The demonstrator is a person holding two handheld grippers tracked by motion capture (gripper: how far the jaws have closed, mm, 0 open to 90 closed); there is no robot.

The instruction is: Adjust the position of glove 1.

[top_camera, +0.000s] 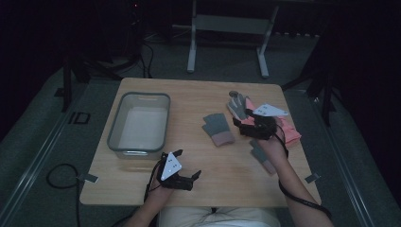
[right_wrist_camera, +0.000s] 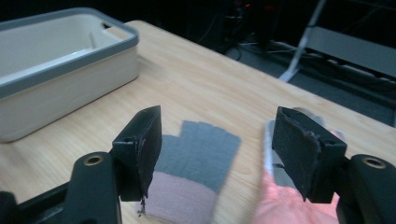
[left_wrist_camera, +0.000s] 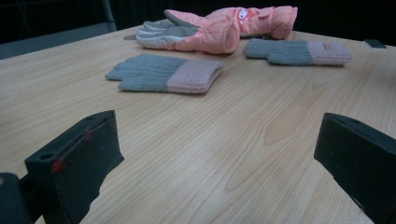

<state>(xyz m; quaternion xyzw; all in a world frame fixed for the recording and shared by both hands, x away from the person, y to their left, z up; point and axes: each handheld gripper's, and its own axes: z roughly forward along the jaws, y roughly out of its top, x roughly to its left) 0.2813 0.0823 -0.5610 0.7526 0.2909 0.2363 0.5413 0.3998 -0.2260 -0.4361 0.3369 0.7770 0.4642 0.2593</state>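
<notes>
Grey knit glove (right_wrist_camera: 198, 154) lies beneath open right tongs (right_wrist_camera: 217, 149)

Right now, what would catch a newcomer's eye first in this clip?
The bright pink padded glove at the table's far right stands out most, with the right gripper hovering open over it. Two grey knit gloves with pink cuffs lie nearby, one toward the table's middle, the other partly under the right hand. An empty grey-rimmed bin sits on the left, and the left gripper rests open near the front edge.
</notes>
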